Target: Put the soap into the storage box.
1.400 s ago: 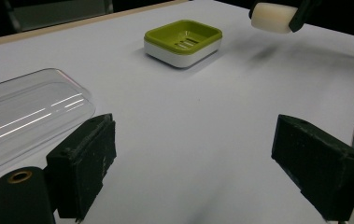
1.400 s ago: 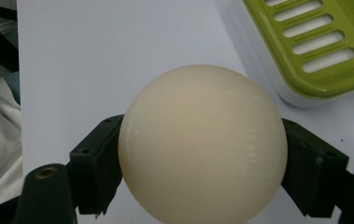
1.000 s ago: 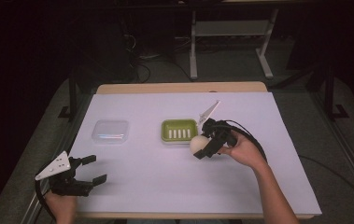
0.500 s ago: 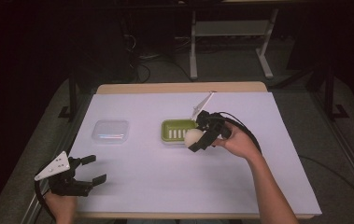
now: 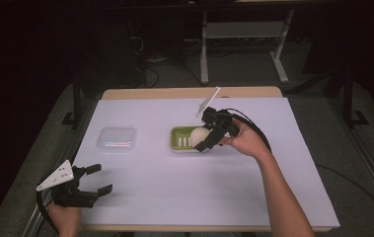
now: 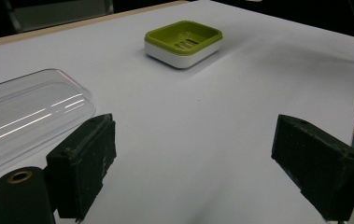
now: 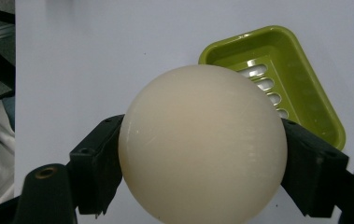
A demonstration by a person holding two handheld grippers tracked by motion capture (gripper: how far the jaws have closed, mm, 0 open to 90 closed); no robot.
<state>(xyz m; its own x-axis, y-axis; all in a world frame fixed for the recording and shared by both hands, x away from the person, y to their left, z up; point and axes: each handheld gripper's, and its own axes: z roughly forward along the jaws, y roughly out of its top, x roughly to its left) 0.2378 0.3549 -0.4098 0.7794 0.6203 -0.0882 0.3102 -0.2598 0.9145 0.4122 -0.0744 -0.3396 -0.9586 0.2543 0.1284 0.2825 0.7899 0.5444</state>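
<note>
cream-coloured ball (image 7: pixel 202 144) sat clamped in the right gripper (image 5: pixel 208 134), mid-frame in the high view, right over the green soap dish (image 5: pixel 182 138). a second earlier it was off to the dish's right, so it had moved in, probably about to drop. left gripper (image 5: pixel 90 182) sat spread and empty, lower left. count: one ball, one dish, one clear lid (image 5: pixel 117 138), two grippers.
</note>
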